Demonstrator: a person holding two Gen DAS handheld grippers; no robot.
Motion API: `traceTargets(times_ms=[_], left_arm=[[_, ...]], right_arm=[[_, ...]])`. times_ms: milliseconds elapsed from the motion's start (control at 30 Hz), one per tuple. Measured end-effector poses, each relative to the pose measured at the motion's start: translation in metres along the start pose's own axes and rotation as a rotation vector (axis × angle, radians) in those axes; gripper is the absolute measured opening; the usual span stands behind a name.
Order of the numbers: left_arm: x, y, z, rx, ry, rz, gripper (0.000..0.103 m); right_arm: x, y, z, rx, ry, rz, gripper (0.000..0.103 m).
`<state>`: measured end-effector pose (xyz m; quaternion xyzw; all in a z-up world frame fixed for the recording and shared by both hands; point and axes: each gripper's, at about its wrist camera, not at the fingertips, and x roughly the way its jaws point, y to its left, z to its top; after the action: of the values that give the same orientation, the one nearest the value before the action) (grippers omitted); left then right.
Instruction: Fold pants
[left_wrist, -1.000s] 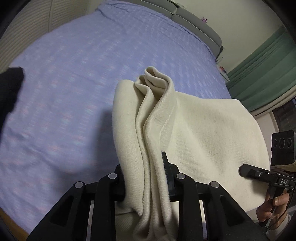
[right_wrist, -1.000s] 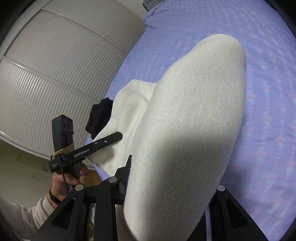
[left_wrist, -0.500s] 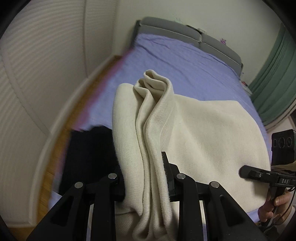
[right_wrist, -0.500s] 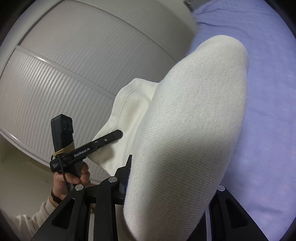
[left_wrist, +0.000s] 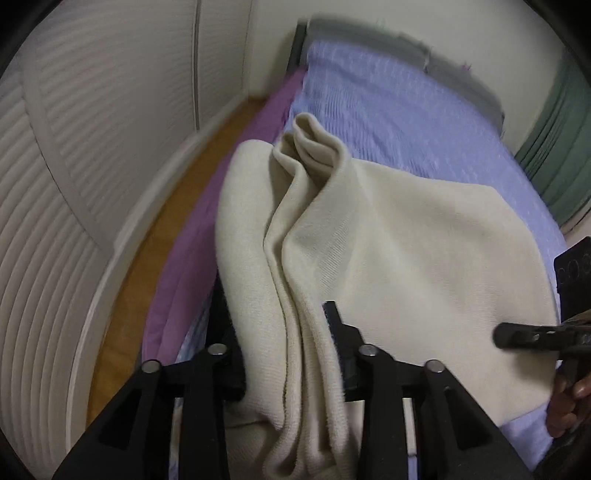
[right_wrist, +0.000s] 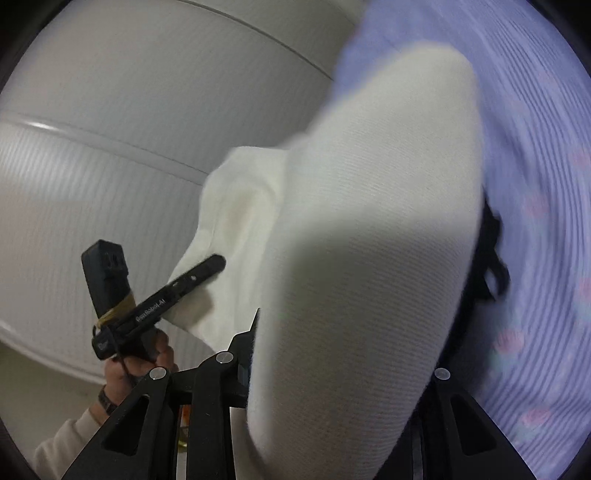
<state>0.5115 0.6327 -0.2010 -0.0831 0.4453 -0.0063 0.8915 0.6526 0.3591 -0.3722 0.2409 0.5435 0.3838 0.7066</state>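
Observation:
The cream pants (left_wrist: 388, 240) hang folded between both grippers, held up over the left side of the bed. My left gripper (left_wrist: 288, 343) is shut on a bunched edge of the fabric, which runs in folds away from the fingers. My right gripper (right_wrist: 332, 354) is shut on the other edge; the cloth (right_wrist: 369, 258) drapes over it and hides the right finger. The left gripper (right_wrist: 177, 295) also shows in the right wrist view, and the right gripper (left_wrist: 532, 336) shows in the left wrist view.
The bed has a lilac patterned cover (left_wrist: 388, 110) with a purple sheet (left_wrist: 192, 240) at its side. A wooden floor strip (left_wrist: 147, 266) and white ribbed wardrobe doors (left_wrist: 74, 147) lie left. A dark garment (right_wrist: 487, 251) lies on the bed beneath the pants. Green curtains (left_wrist: 554, 147) hang far right.
Both grippers have swung left with the pants, from over the middle of the bed toward its wardrobe-side edge. The grips on the cloth are unchanged.

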Motion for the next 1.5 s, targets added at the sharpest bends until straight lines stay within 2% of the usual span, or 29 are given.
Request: traceTargets(times_ms=[67, 167, 200, 267, 333, 400, 467, 533, 633, 700, 867, 967, 1033, 1200, 1367, 1500], left_arm=[[-0.002, 0.006, -0.006, -0.035, -0.037, -0.012, 0.044], [-0.005, 0.010, -0.009, -0.030, -0.047, 0.020, 0.056], [-0.005, 0.010, -0.006, -0.021, -0.041, 0.034, 0.061], [-0.011, 0.006, -0.003, -0.006, -0.031, 0.050, 0.063], [-0.027, 0.010, -0.006, 0.004, -0.051, 0.066, 0.064], [-0.042, 0.016, -0.008, -0.012, -0.067, 0.093, 0.065], [-0.059, 0.007, -0.014, -0.011, -0.089, 0.137, 0.065], [-0.079, -0.009, -0.024, 0.009, -0.117, 0.174, 0.065], [-0.108, -0.040, -0.036, 0.048, -0.137, 0.186, 0.065], [-0.136, -0.075, -0.043, 0.061, -0.172, 0.204, 0.070], [-0.196, -0.170, -0.050, -0.003, -0.249, 0.208, 0.078], [-0.233, -0.249, -0.054, 0.020, -0.275, 0.248, 0.078], [-0.256, -0.307, -0.053, 0.017, -0.274, 0.283, 0.078], [-0.305, -0.419, -0.048, -0.031, -0.236, 0.259, 0.078], [-0.354, -0.530, -0.036, -0.053, -0.218, 0.191, 0.078], [-0.395, -0.616, -0.031, 0.001, -0.252, 0.159, 0.079]], right_arm=[[0.004, 0.004, -0.005, -0.030, -0.029, -0.002, 0.037], [0.010, 0.009, 0.000, -0.042, -0.058, -0.025, 0.052], [0.015, 0.018, -0.001, -0.046, -0.057, -0.033, 0.055], [0.021, 0.043, -0.006, -0.079, -0.045, -0.064, 0.060], [-0.023, 0.020, -0.016, -0.131, -0.040, -0.119, 0.066], [-0.041, 0.022, -0.019, -0.171, -0.061, -0.193, 0.075], [-0.057, 0.024, -0.025, -0.176, -0.088, -0.238, 0.079], [-0.068, 0.031, -0.030, -0.182, -0.099, -0.271, 0.079], [-0.106, 0.037, -0.045, -0.220, -0.135, -0.312, 0.079], [-0.137, 0.045, -0.052, -0.252, -0.176, -0.319, 0.079], [-0.240, 0.062, -0.079, -0.357, -0.290, -0.403, 0.079], [-0.297, 0.072, -0.085, -0.386, -0.335, -0.451, 0.079], [-0.359, 0.070, -0.095, -0.408, -0.365, -0.504, 0.079], [-0.499, 0.076, -0.116, -0.426, -0.437, -0.625, 0.079], [-0.652, 0.090, -0.147, -0.427, -0.554, -0.731, 0.079], [-0.746, 0.099, -0.175, -0.397, -0.628, -0.793, 0.082]])
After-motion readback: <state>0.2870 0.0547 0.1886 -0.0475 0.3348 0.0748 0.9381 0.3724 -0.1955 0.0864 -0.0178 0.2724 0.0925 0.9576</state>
